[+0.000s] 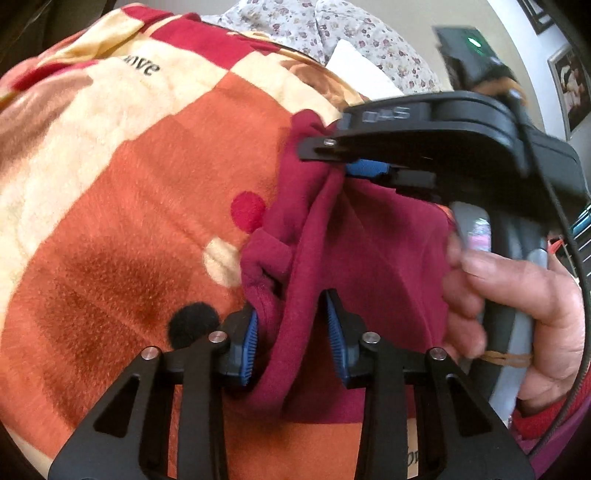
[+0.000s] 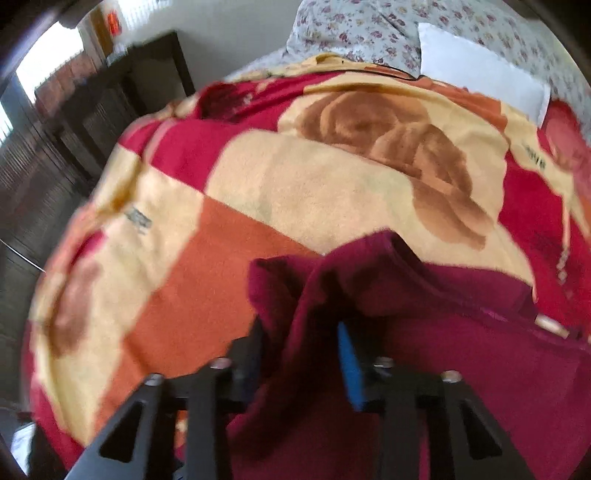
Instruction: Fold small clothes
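A small maroon garment (image 1: 373, 240) hangs bunched above the patterned blanket (image 1: 129, 177). My left gripper (image 1: 291, 332) has its blue pads on either side of a thick fold of the garment. My right gripper (image 1: 332, 155) comes in from the right, held by a hand (image 1: 517, 302), and pinches the garment's upper edge. In the right wrist view the right gripper (image 2: 299, 354) holds the maroon garment (image 2: 461, 332) between its pads, over the blanket (image 2: 295, 192).
A floral sheet (image 2: 369, 26) and a white folded piece (image 2: 480, 70) lie at the bed's far end. Dark wooden furniture (image 2: 92, 110) stands to the left of the bed. Framed pictures (image 1: 569, 85) hang on the wall.
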Motion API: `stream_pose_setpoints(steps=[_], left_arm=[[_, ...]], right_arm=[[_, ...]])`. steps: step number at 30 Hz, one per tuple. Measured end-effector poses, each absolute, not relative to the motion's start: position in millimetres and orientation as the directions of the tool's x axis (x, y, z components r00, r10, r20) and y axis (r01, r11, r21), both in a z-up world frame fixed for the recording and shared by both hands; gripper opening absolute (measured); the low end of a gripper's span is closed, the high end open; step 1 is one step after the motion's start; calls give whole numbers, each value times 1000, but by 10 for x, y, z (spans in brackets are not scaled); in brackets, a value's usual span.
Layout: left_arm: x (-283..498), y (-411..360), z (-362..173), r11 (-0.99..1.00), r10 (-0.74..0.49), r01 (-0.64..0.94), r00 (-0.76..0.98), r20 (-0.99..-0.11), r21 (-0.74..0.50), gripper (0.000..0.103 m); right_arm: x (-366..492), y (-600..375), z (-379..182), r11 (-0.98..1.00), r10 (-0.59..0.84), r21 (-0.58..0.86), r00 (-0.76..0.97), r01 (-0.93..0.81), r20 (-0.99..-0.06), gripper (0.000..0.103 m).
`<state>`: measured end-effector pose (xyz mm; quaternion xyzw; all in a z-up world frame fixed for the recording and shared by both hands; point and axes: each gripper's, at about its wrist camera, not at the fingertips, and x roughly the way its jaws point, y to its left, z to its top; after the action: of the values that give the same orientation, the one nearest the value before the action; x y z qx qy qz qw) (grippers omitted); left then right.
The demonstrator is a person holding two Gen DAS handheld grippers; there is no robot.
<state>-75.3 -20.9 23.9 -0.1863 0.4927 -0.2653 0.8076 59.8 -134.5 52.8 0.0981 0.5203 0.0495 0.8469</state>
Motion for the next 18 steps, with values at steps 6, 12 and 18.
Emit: stream_pose_setpoints(steps=[6, 12, 18], left_arm=[[-908, -313, 548, 801, -598, 295, 408, -690, -521, 18], [-1109, -472, 885, 783, -621, 356, 419, -662, -509, 16], [-1321, -828, 1168, 758, -644, 449, 404, -650, -473, 15]], right_arm=[[299, -1556, 858, 951, 268, 310, 530, -10, -805, 17], [14, -1831, 1192, 931, 299, 364, 596, -12, -745, 17], [-369, -2252, 1442, 913, 304, 408, 653, 9, -694, 17]])
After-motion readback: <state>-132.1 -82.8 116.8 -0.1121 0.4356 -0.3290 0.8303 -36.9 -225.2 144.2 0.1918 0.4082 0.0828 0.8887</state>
